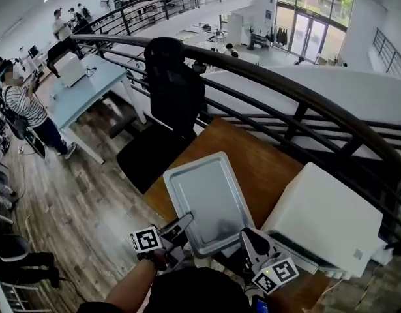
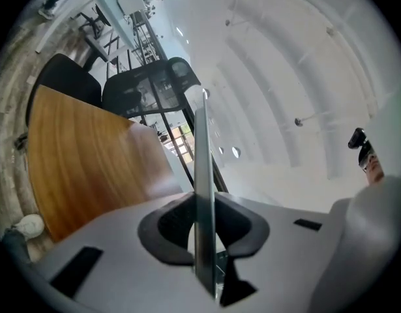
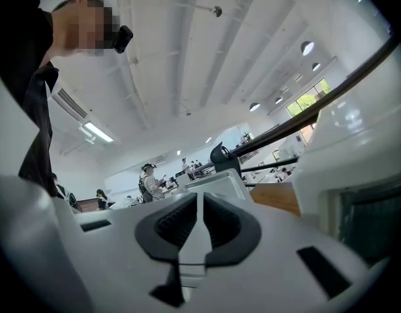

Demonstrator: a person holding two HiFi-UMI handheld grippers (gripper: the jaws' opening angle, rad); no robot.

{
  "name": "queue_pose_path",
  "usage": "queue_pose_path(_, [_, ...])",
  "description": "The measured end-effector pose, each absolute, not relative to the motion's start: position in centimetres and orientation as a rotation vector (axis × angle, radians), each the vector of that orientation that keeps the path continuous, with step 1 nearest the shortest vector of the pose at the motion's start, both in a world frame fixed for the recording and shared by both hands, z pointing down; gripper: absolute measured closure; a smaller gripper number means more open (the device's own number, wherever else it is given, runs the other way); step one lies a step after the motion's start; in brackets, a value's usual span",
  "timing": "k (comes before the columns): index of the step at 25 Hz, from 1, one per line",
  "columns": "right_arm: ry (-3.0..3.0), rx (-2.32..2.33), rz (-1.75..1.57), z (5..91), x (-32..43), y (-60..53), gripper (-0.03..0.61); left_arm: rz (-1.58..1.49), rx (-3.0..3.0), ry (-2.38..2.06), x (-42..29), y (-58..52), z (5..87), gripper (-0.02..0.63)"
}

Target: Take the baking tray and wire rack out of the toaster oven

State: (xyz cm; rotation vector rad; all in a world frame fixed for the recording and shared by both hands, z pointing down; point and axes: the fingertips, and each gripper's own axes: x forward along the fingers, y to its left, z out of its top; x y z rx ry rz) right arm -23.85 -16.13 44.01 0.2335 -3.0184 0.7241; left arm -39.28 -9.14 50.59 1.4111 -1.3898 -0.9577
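1. held silver metal baking tray (image 1: 210, 201) out over brown wooden bench (image 1: 265, 158), beside white toaster oven (image 1: 324, 217).
2. pinched its near rim in narrow jaws: left gripper (image 1: 186, 220), right gripper (image 1: 246, 235).
3. judged next: setting it down level, then wire rack.

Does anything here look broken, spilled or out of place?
Nothing stands out. The tray is empty and looks intact. The left gripper and the right gripper clamp its near edge over the table, beside the oven. It sits slanted to the table's edge, which seems normal for a tray in hand.
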Motion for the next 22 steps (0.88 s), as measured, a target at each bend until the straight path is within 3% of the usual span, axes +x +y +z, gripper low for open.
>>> queue_pose_path(22, [-2.808, 0.891, 0.82, 47.9, -28.4, -22.1, 0.557, -0.384, 1.662, -1.054, -46.1, -25.3, 57.8, 0.54])
